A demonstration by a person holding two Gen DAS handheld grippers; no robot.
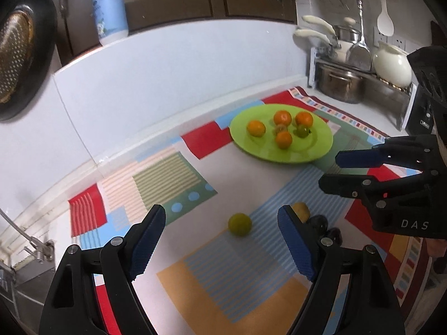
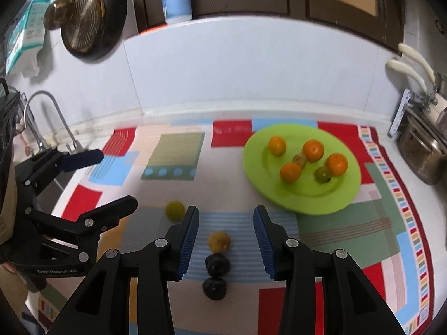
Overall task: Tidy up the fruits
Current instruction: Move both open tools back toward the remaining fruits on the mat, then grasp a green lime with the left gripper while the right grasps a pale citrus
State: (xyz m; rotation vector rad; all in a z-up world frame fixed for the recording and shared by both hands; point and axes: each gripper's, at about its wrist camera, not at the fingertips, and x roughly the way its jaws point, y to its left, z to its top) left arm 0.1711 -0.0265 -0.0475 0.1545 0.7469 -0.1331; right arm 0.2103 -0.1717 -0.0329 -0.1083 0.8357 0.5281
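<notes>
A lime-green plate (image 1: 251,145) (image 2: 257,173) holds several oranges (image 1: 282,118) (image 2: 313,150) and two small green fruits (image 1: 302,131) (image 2: 322,174). On the patterned mat lie a green fruit (image 1: 239,224) (image 2: 175,210), a yellow fruit (image 1: 301,210) (image 2: 219,241) and two dark plums (image 2: 218,264) (image 2: 214,288). My left gripper (image 1: 222,240) is open and empty, just short of the green fruit. My right gripper (image 2: 226,240) is open and empty, with the yellow fruit between its fingers' line. Each gripper shows in the other's view (image 1: 332,171) (image 2: 117,178).
A colourful mat (image 1: 178,173) covers the counter. A rack with steel pots (image 1: 343,83) and a white jug (image 1: 392,65) stands at the far right. A tap (image 2: 53,117) and sink are at the left. A bottle (image 1: 109,11) stands on the ledge.
</notes>
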